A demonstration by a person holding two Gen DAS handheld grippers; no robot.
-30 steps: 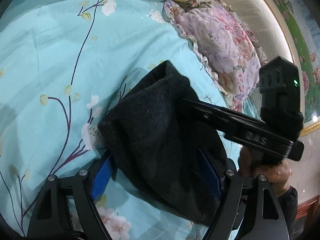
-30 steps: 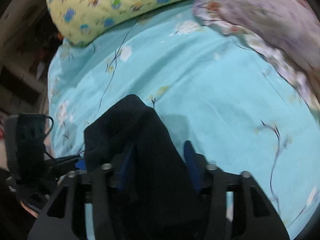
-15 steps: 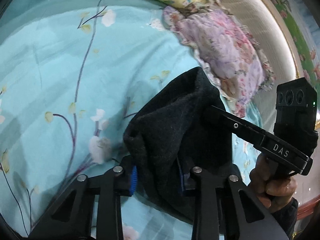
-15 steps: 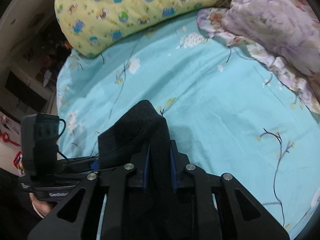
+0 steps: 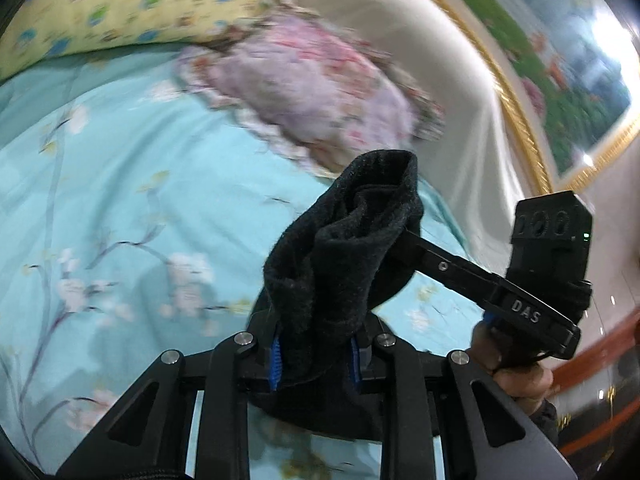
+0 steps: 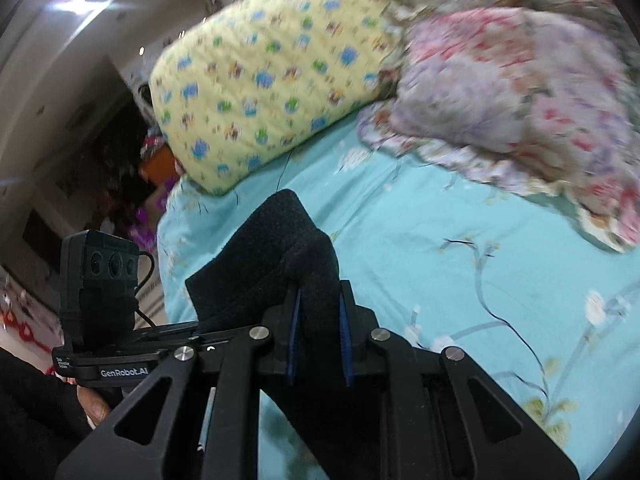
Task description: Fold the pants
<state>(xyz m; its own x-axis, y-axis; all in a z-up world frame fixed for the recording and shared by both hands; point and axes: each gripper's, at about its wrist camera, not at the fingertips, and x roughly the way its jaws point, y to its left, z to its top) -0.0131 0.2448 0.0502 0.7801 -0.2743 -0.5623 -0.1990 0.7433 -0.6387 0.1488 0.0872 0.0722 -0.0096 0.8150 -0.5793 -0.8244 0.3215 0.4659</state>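
Both grippers, left gripper and right gripper, apparently clamped on black pants.

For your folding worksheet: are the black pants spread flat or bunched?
Bunched: the black pants hang crumpled between the left gripper and right gripper, both clamped on them.

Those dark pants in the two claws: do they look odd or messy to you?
Somewhat. The pants are a bunched wad, not flat: the left gripper and right gripper both pinch thick folds, lifted off the blue floral sheet. No tear or spill shows.
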